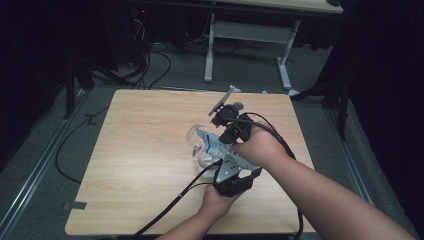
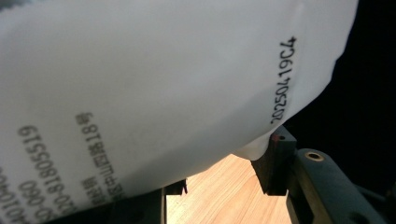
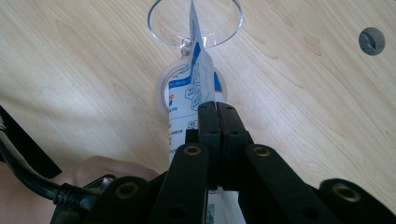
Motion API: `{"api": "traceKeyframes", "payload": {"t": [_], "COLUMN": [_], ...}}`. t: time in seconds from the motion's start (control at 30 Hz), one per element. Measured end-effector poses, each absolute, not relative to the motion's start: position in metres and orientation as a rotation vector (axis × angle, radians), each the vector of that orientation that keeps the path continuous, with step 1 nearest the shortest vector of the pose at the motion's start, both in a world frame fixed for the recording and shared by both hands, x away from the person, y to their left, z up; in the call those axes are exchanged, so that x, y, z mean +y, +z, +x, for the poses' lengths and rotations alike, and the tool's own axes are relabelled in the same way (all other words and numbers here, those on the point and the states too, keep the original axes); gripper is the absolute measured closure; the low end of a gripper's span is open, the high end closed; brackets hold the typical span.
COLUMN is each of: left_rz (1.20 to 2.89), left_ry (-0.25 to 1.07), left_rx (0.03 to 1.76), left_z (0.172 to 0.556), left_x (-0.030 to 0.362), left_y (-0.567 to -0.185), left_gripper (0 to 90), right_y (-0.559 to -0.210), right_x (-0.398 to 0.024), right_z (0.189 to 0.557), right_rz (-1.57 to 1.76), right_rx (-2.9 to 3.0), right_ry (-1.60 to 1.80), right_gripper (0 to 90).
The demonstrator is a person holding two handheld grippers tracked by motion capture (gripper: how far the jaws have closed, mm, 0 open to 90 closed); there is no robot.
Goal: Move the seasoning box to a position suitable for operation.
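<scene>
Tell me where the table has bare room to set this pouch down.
The table is bare left of the glass, out to its left edge, and along the far edge. The centre-right is crowded: the pouch, left gripper and right gripper meet there.

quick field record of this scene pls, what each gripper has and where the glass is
work in hand: a white and blue pouch held over a clear glass, tip at its rim
left gripper: jaws on either side of the pouch's lower part, pads against it
right gripper: jaws shut on the pouch's thin edge
glass: lying tilted on the wooden table, mouth toward the pouch
print on pouch: date code and small text, seen in the left gripper view
contents: cannot tell whether anything pours
</scene>
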State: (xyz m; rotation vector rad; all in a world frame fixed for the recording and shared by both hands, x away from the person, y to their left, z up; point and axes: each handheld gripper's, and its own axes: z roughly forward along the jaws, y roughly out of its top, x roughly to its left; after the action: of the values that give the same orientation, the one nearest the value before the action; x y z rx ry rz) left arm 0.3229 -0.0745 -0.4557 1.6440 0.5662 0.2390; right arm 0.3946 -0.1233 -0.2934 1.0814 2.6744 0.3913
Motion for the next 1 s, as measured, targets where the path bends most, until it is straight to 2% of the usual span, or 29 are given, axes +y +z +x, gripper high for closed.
{"api": "traceKeyframes", "payload": {"t": [1.0], "left_rz": [1.674], "left_ry": [0.237], "left_rx": [0.566], "left_z": [0.3246], "left_x": [-0.0739], "left_y": [-0.4608], "left_gripper": [60.8], "right_y": [-0.3001], "right_x": [-0.1251], "right_z": [0.3984], "right_rz": [1.086], "right_rx": [2.686], "right_ry": [0.402], "right_gripper": [90.0]}}
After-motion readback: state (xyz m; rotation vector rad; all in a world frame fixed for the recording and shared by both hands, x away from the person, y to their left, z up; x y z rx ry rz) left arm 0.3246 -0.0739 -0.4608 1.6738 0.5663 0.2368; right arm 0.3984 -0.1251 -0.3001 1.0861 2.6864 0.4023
